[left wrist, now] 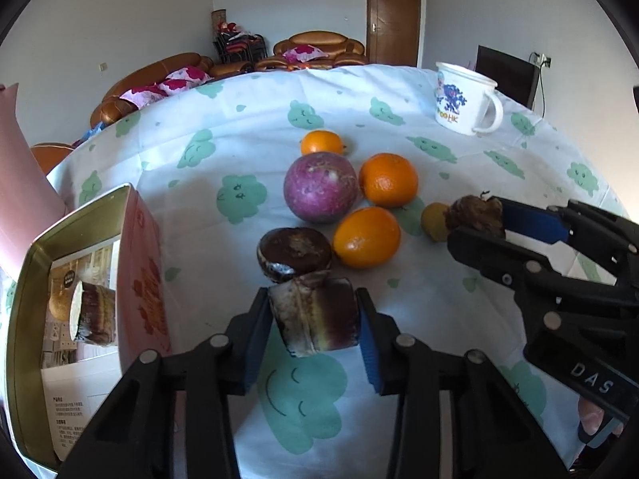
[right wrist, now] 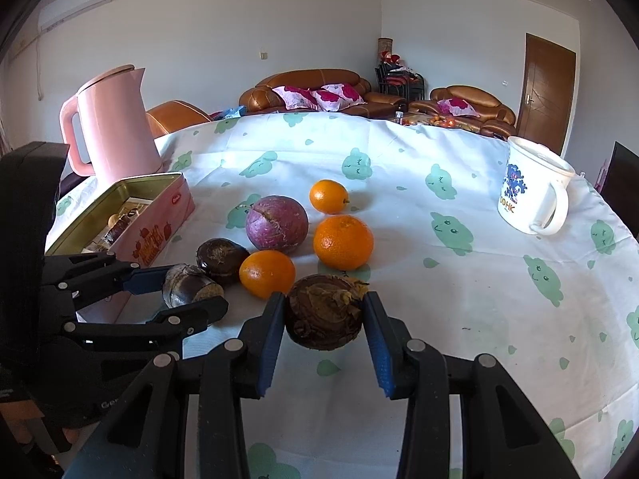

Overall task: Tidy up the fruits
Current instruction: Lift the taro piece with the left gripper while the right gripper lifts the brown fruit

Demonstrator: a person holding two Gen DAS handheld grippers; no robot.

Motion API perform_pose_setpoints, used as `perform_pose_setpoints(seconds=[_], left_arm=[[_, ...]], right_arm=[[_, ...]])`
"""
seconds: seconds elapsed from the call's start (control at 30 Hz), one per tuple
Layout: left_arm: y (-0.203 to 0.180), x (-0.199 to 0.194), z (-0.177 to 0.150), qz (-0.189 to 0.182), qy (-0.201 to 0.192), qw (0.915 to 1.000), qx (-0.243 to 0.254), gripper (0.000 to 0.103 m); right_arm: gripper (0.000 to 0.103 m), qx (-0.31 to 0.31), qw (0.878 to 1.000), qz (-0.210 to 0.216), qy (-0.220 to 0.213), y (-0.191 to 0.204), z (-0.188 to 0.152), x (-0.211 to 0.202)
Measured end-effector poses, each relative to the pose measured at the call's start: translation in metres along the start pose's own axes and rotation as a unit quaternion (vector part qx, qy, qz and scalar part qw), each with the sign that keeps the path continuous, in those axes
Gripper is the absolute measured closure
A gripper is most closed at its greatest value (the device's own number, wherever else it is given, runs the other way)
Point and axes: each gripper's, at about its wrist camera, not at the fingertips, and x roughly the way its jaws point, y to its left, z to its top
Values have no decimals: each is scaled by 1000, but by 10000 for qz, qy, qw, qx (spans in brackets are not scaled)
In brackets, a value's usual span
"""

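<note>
Grippers clamped, one dark fruit apiece.
Left gripper [left wrist: 315, 319] pinches purplish chunk [left wrist: 315, 317]; right gripper [right wrist: 324, 313] grips brown bulb [right wrist: 324, 311], above cloud-print tablecloth [right wrist: 439, 299]; sofas behind.

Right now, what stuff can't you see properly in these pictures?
- Inside the mug: both views, its wall hides it.
- Small yellow fruit: left view, half behind the right gripper; unseen in the right view.
- Pink tin contents: right view too small, left view cut off.
- Kettle: left view, cut by the edge.
</note>
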Motion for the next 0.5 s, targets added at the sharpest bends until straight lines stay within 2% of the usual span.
perform_pose_setpoints(seconds=[0.5], left_arm=[[5, -23, -2, -64, -600, 9981, -138, 62]], right_arm=[[62, -77, 9992, 239, -318, 2, -1, -12]])
